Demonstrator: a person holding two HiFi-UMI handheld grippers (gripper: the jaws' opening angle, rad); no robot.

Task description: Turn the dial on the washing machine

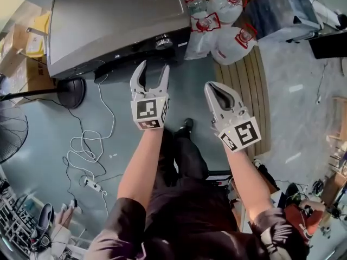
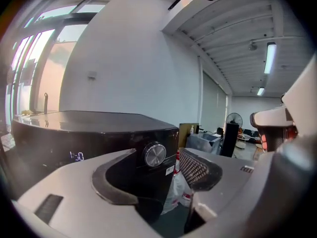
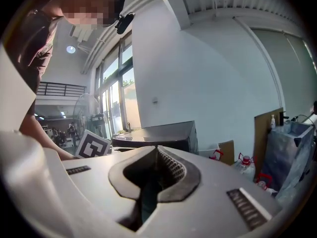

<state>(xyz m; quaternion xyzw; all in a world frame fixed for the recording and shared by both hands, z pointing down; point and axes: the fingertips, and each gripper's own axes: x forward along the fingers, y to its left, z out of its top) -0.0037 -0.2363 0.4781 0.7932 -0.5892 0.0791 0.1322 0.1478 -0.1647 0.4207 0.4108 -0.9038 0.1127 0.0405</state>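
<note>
The dark washing machine (image 1: 119,15) stands low on the floor, its round silver dial (image 1: 164,41) on the front panel. My left gripper (image 1: 154,68) is open and points at the dial from a short way off, touching nothing. In the left gripper view the dial (image 2: 155,154) shows in the gap between the spread jaws, beside a lit display (image 2: 76,156). My right gripper (image 1: 211,86) hovers to the right, shut and holding nothing. In the right gripper view its jaws (image 3: 157,148) meet, with the machine (image 3: 163,133) beyond.
White bags with red print (image 1: 219,20) lie to the right of the machine, beside a wooden slatted board (image 1: 244,85). A fan's round base (image 1: 71,91) and loose white cables with a power strip (image 1: 92,186) lie on the floor at the left. The person's legs are below.
</note>
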